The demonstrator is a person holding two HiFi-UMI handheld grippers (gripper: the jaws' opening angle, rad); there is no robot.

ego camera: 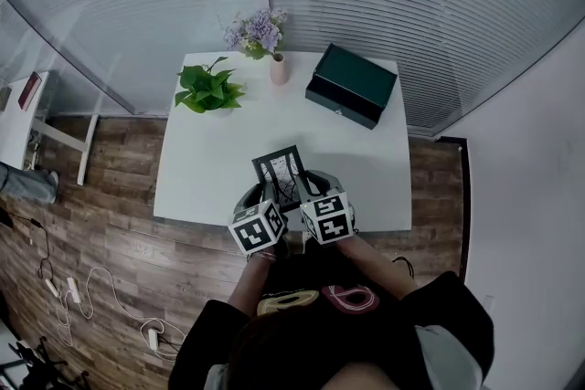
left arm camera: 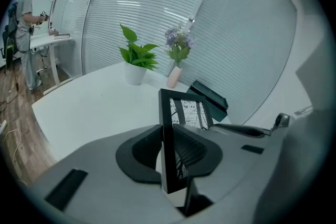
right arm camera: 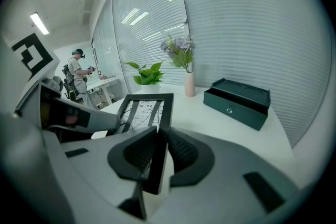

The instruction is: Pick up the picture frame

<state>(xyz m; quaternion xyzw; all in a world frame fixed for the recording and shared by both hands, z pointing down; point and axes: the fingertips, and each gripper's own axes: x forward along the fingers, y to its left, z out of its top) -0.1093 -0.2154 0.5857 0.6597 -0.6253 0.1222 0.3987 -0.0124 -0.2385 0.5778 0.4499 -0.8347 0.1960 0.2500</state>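
A black picture frame (ego camera: 284, 173) with a black-and-white print hangs above the white table (ego camera: 201, 169), held at its near edge from both sides. My left gripper (ego camera: 269, 201) is shut on the frame's left rail (left arm camera: 168, 144). On the right rail (right arm camera: 159, 147) my right gripper (ego camera: 307, 196) is shut too. In the left gripper view the frame (left arm camera: 184, 113) stands up between the pads, tilted away. The right gripper view shows the frame (right arm camera: 143, 113) lying nearly flat, with the left gripper's body (right arm camera: 63, 113) beside it.
At the table's far edge stand a green potted plant (ego camera: 208, 89), a pink vase with purple flowers (ego camera: 278, 67) and a dark green box (ego camera: 352, 85). Frosted glass walls rise behind. A person (left arm camera: 26, 34) stands at a desk to the left. Cables (ego camera: 73, 292) lie on the wooden floor.
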